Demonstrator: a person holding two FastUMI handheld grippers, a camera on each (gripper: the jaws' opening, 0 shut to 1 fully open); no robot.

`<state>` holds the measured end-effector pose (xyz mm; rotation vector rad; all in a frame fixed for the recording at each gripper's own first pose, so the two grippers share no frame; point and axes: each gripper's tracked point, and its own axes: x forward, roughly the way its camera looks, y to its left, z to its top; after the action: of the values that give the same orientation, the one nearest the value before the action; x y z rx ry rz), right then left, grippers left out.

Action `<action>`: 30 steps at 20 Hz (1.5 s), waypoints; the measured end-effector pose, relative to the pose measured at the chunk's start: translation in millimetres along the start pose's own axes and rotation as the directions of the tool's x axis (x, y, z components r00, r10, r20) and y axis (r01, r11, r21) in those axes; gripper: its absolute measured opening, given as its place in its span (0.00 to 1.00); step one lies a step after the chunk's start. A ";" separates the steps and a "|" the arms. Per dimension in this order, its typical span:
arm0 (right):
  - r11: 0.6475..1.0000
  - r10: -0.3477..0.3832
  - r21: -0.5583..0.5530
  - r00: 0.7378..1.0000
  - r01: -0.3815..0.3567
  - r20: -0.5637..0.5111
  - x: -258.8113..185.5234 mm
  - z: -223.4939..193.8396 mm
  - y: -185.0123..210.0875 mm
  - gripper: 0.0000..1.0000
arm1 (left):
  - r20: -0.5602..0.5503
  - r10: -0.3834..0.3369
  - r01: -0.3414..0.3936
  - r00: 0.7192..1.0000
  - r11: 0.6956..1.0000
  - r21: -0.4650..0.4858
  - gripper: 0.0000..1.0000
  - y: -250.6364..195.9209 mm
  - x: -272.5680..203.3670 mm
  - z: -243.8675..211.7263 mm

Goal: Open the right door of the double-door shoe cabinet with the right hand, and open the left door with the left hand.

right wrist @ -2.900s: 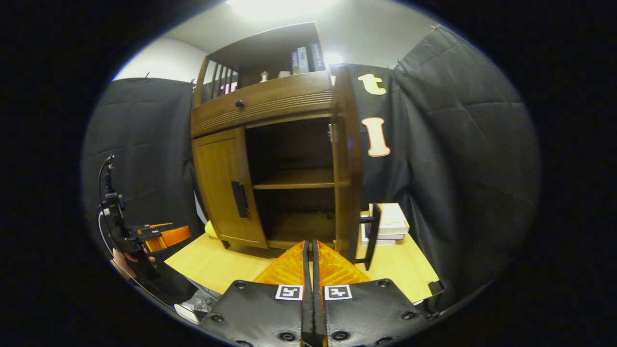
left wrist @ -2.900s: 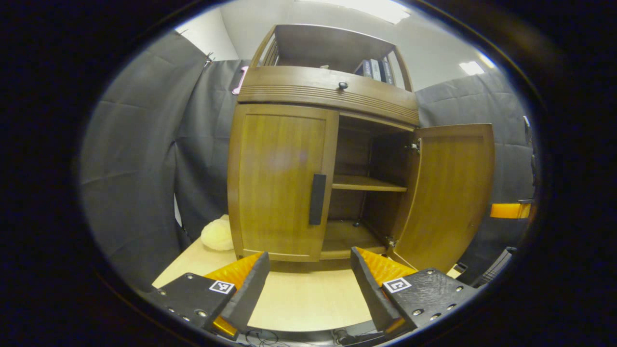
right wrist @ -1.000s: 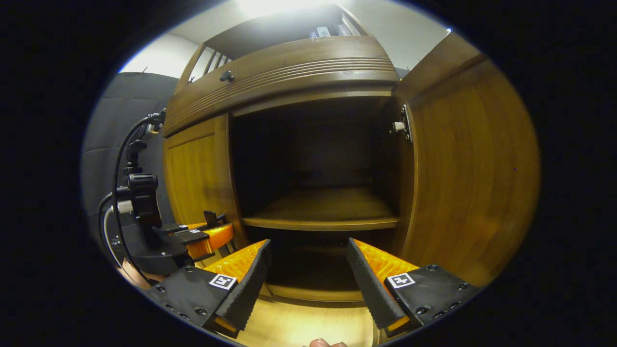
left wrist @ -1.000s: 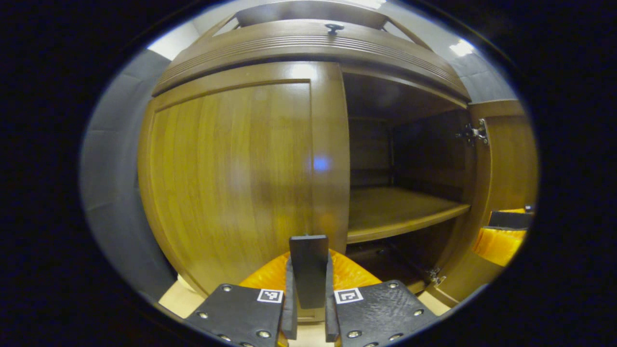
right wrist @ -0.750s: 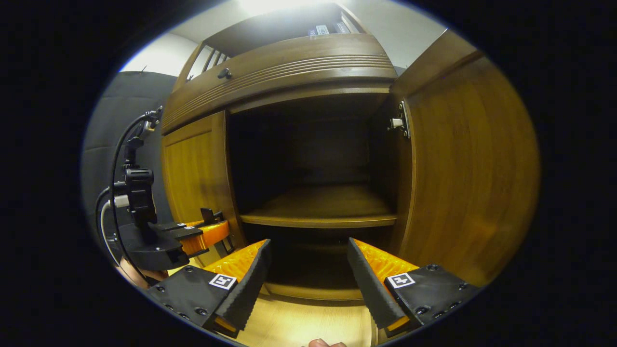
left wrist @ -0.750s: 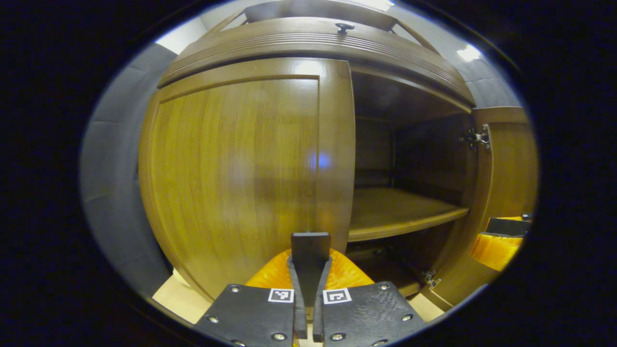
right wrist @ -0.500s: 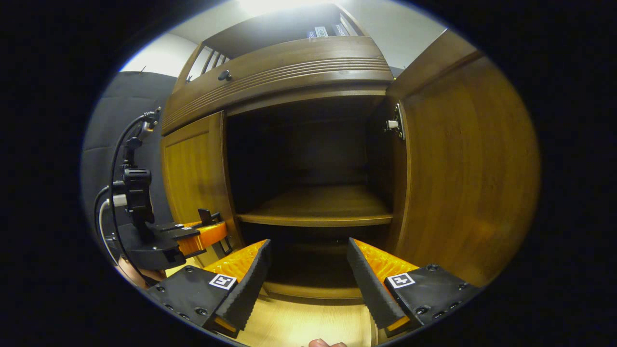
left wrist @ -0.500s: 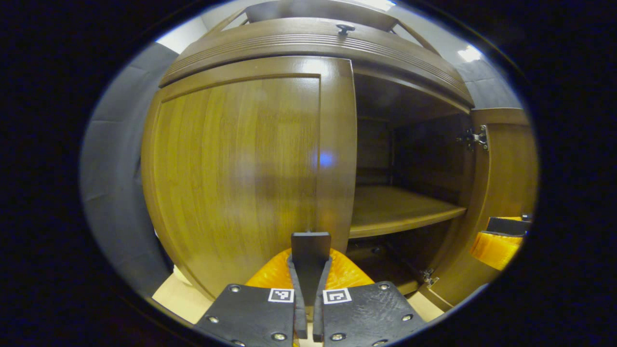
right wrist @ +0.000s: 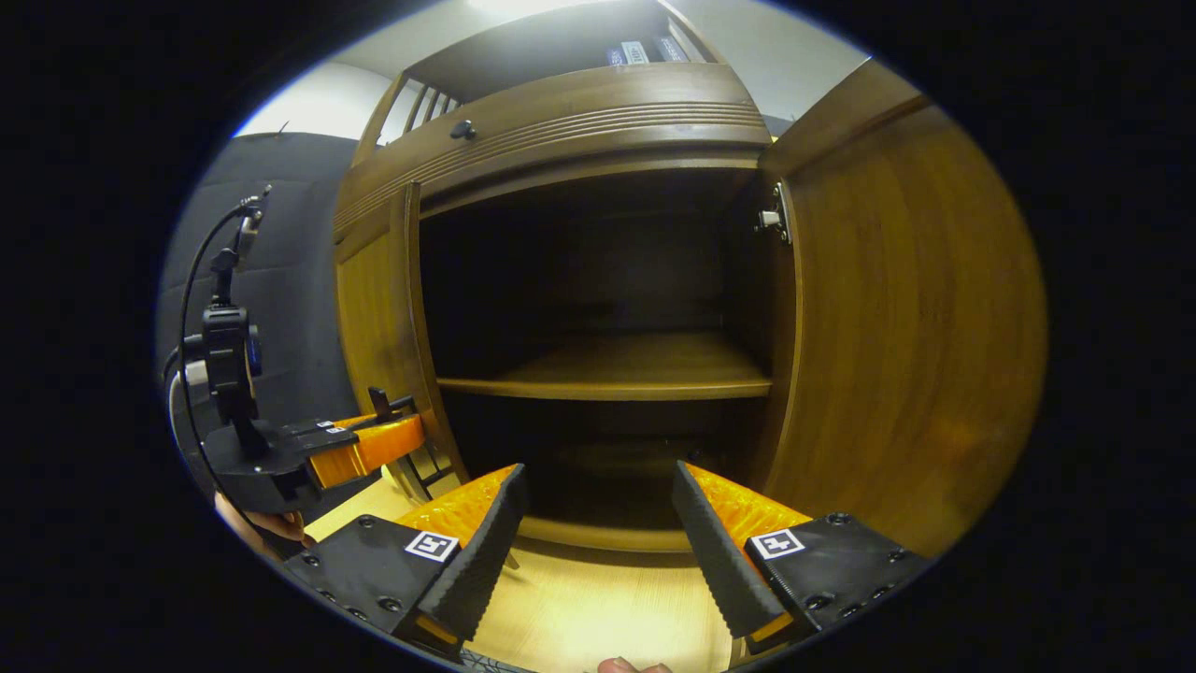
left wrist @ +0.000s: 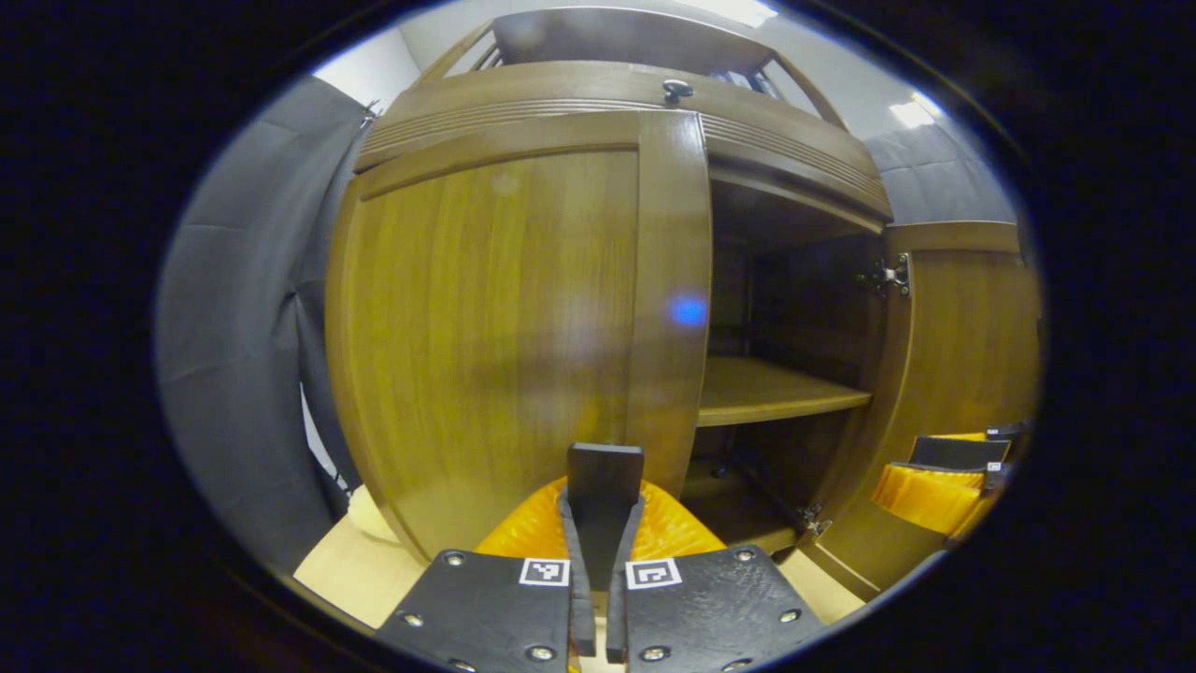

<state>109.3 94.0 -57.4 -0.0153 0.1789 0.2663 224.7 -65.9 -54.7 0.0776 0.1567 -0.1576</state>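
The brown wooden shoe cabinet's left door [left wrist: 505, 318] stands partly swung out from the frame. My left gripper [left wrist: 598, 523] is shut on the door's black handle [left wrist: 604, 481], which sticks up between its fingers. In the right gripper view the left door [right wrist: 374, 308] shows edge-on with the left gripper [right wrist: 378, 439] clamped at its handle. The right door [right wrist: 906, 318] stands wide open, its inner face to the right. My right gripper [right wrist: 598, 509] is open in front of the dark cabinet interior, holding nothing. The right gripper's orange finger [left wrist: 934, 491] shows by the right door [left wrist: 962, 336].
A shelf [right wrist: 617, 374] crosses the cabinet's inside. A drawer with a small knob [left wrist: 675, 90] runs above the doors, with books on the top shelf [right wrist: 640, 51]. The cabinet stands on a light wooden table [right wrist: 598, 608]. A pale soft object [left wrist: 369, 519] lies by the cabinet's left foot.
The left gripper closed on the left door's handle and has drawn the door outward, so it now stands ajar. The right gripper stays open before the open right side.
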 end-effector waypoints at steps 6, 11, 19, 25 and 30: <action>1.000 0.000 -0.012 1.000 0.000 -0.015 -18.8 -7.4 4.2 0.98 | 0.006 0.051 -0.051 0.999 0.999 -0.006 0.07 15.5 -35.0 -2.8; 1.000 -0.006 -0.007 1.000 0.006 -0.019 -33.3 -11.7 1.6 0.92 | 0.015 0.071 -0.071 0.997 0.997 -0.006 0.07 32.0 -65.7 -6.2; 0.999 0.038 -0.008 0.999 -0.038 -0.020 -59.2 -24.6 20.3 0.93 | 0.013 0.137 -0.137 0.990 0.991 0.005 0.07 62.6 -104.6 -8.4; 0.999 0.038 -0.001 0.999 -0.038 -0.020 -73.6 -29.7 18.9 0.93 | 0.042 0.161 -0.162 0.986 0.986 0.023 0.06 97.0 -142.1 -9.3; 0.999 0.053 0.000 0.998 -0.053 -0.026 -78.3 -33.3 26.0 0.93 | 0.056 0.162 -0.165 0.985 0.985 0.049 0.05 134.5 -166.7 -13.9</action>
<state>22.3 97.4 -75.9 -0.0143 0.2050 0.3195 81.9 92.7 -32.8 0.1396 0.0938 -0.0001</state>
